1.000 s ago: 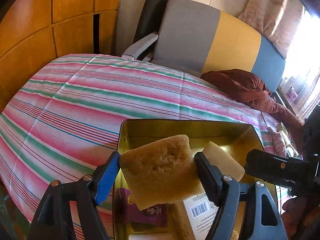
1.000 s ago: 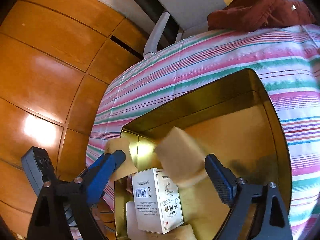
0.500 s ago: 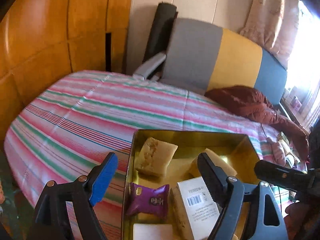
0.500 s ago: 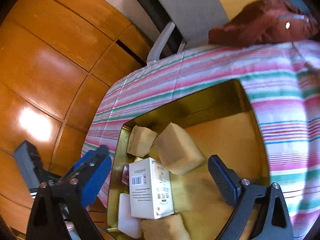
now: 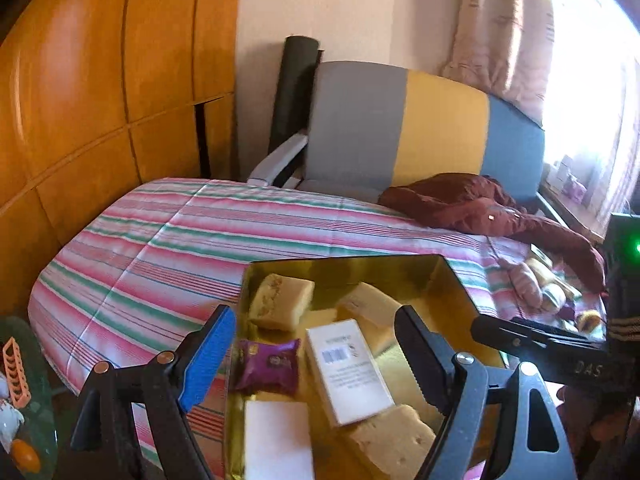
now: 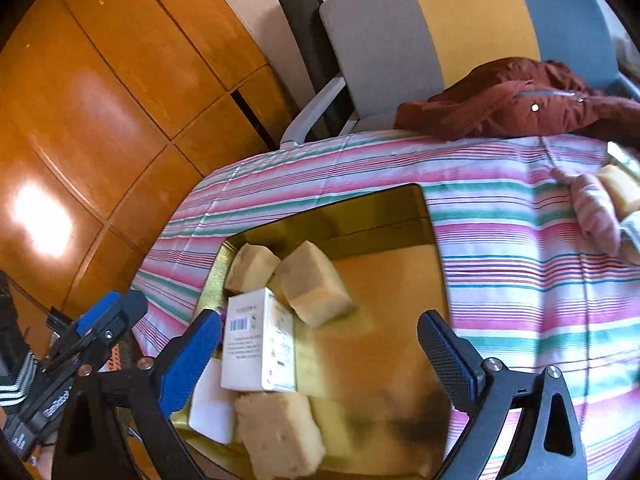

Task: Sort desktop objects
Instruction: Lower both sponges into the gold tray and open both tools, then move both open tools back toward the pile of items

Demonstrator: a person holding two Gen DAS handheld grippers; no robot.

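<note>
Left hand-held gripper [image 5: 312, 354] is held wide open, nothing gripped; right hand-held gripper [image 6: 320, 350] likewise spread, empty. Both are hovered over the gold tin [image 6: 400, 280] on the striped bench [image 5: 168, 248]. Inside, from the right wrist view: white box [image 6: 260, 344] at centre-left, sponge blocks [image 6: 314, 284] at 12 o'clock of it and one at 6. Purple snack packet [image 5: 269, 366] is seen at 9 o'clock of the box in the left view. More items [image 6: 618, 188] are left at the bench's 3 o'clock edge.
</note>
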